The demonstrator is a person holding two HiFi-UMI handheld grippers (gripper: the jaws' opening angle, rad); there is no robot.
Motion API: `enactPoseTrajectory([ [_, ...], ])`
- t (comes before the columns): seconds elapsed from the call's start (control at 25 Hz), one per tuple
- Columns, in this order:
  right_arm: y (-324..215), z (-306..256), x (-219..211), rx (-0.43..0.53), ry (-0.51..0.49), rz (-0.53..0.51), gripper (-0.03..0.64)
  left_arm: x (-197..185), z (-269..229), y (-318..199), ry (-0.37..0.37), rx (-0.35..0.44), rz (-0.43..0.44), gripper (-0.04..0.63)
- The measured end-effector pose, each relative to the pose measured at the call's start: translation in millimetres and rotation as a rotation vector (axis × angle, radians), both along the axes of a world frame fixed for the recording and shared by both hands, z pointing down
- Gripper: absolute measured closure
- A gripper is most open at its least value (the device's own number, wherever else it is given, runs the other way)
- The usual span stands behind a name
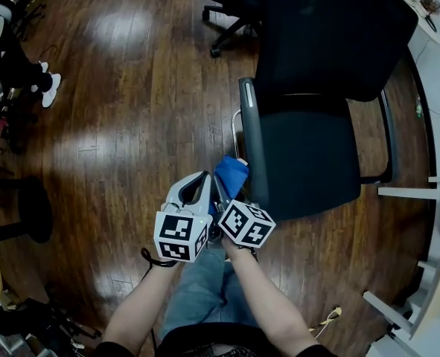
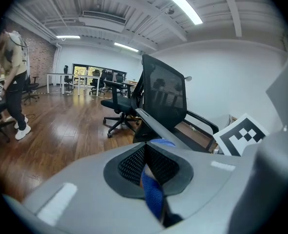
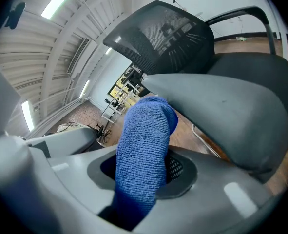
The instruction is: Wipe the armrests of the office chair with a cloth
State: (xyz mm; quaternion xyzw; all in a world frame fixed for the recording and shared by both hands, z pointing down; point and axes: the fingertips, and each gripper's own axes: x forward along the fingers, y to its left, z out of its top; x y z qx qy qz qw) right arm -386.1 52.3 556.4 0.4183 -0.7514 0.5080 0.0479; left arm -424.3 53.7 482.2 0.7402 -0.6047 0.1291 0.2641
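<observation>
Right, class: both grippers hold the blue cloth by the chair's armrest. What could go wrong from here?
1. The left gripper pinches only a thin strip of the cloth; a tug may pull it free.
2. The cloth is bunched in the right gripper, so little of it may meet the armrest.

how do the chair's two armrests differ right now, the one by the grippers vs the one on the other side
The near armrest has the blue cloth at its front part; the far armrest has nothing by it. In the head view the near armrest shows a broad top with a grey sheen, while the far armrest shows as a thin dark bar. Both are dark and run alongside the seat.
</observation>
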Motion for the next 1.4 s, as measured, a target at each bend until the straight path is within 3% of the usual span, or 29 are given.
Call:
enactPoseTrajectory([
  [1.4, 97, 34, 67, 0.026, -0.024, -0.066, 0.480, 79, 31, 78, -0.001, 0.002, 0.018, 0.591],
])
